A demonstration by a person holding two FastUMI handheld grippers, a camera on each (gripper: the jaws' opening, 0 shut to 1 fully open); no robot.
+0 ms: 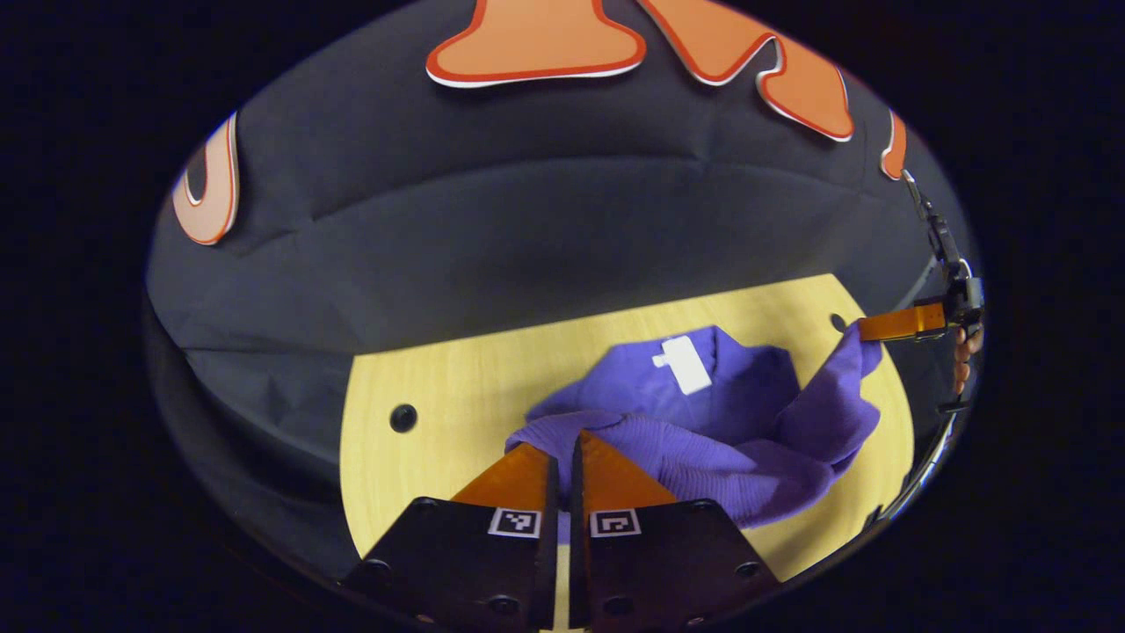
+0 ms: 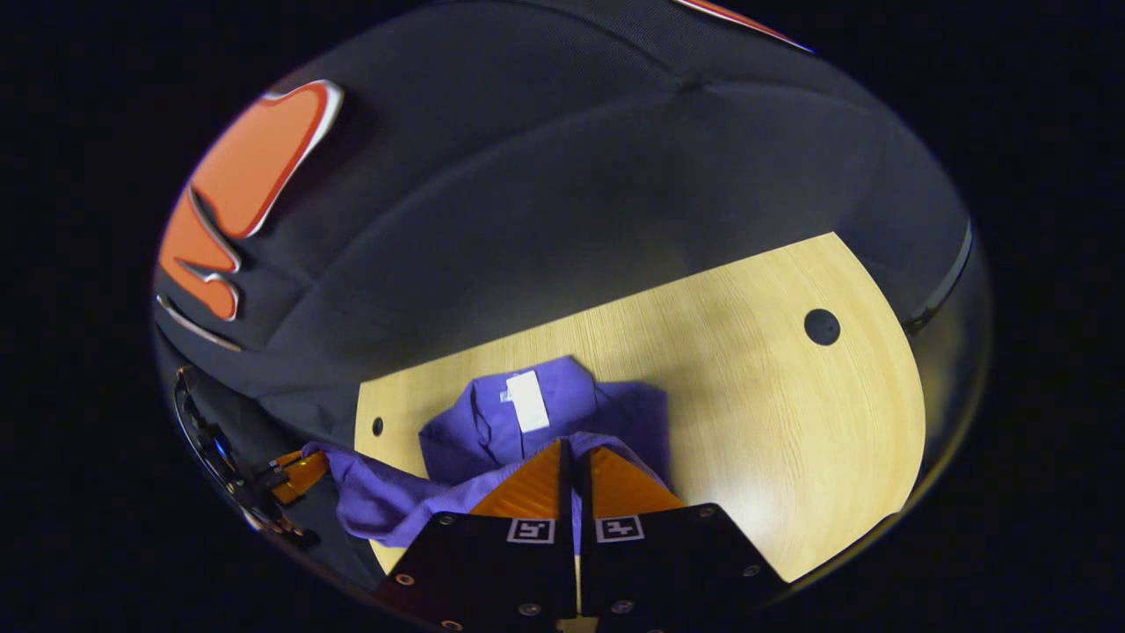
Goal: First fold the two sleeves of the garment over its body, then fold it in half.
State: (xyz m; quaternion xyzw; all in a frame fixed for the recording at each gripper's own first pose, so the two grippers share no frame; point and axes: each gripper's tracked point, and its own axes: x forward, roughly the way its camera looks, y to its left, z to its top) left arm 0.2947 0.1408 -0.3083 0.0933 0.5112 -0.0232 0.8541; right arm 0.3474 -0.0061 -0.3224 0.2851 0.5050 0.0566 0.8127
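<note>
I have the purple garment (image 1: 703, 431) bunched near the front edge of the worktop (image 1: 439, 387), its white neck label (image 1: 684, 364) facing up. My left gripper (image 1: 564, 444) has its fingers drawn together on a fold of the knit, and my right gripper (image 2: 576, 457) is likewise pinched on the fabric's near edge. In the left gripper view the right gripper appears far off at the right, lifting a corner of cloth off the worktop (a hem corner or a sleeve end, I cannot tell which). I judge the sleeves are probably already laid in, since none trails out flat, and that the half-fold is under way but unfinished: the lifted edge is not yet laid over the collar end.
</note>
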